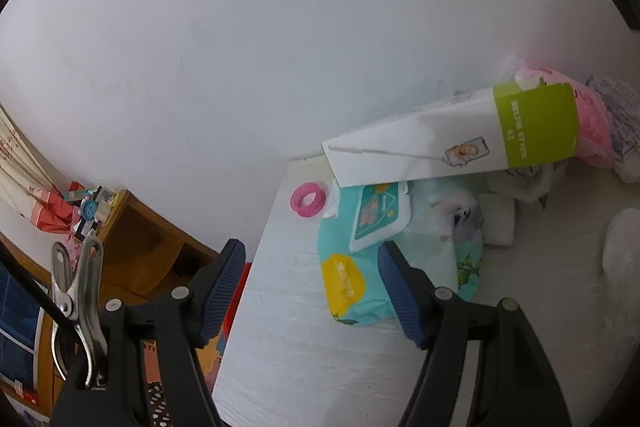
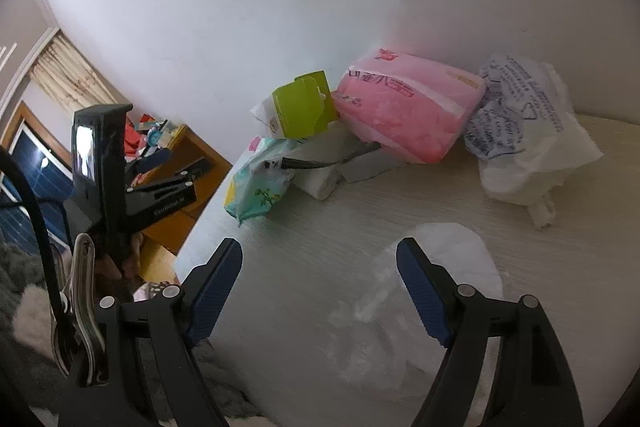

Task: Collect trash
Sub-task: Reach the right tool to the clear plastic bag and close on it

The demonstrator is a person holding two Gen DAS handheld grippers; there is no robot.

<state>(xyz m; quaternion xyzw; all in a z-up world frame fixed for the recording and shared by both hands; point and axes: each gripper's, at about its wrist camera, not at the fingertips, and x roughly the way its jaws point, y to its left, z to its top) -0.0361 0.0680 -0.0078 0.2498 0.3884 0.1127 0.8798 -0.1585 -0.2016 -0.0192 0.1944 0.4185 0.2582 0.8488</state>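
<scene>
A crumpled clear plastic bag [image 2: 404,307] lies on the pale table [image 2: 320,227], under my open, empty right gripper [image 2: 320,259]; its right finger is over the bag. A white printed plastic bag [image 2: 528,131] sits at the back right. My left gripper [image 1: 310,259] is open and empty, over the table's left part, just before a teal wet-wipes pack [image 1: 360,259]. A white and green selfie-stick box [image 1: 460,139] leans over the pack. The left gripper also shows in the right wrist view [image 2: 160,187].
A pink tissue pack [image 2: 408,103] rests against the white wall. A pink ring [image 1: 307,200] lies near the table's back left corner. White folded tissues [image 2: 320,179] lie beside the wipes. A wooden shelf [image 1: 152,243] with small items stands left of the table.
</scene>
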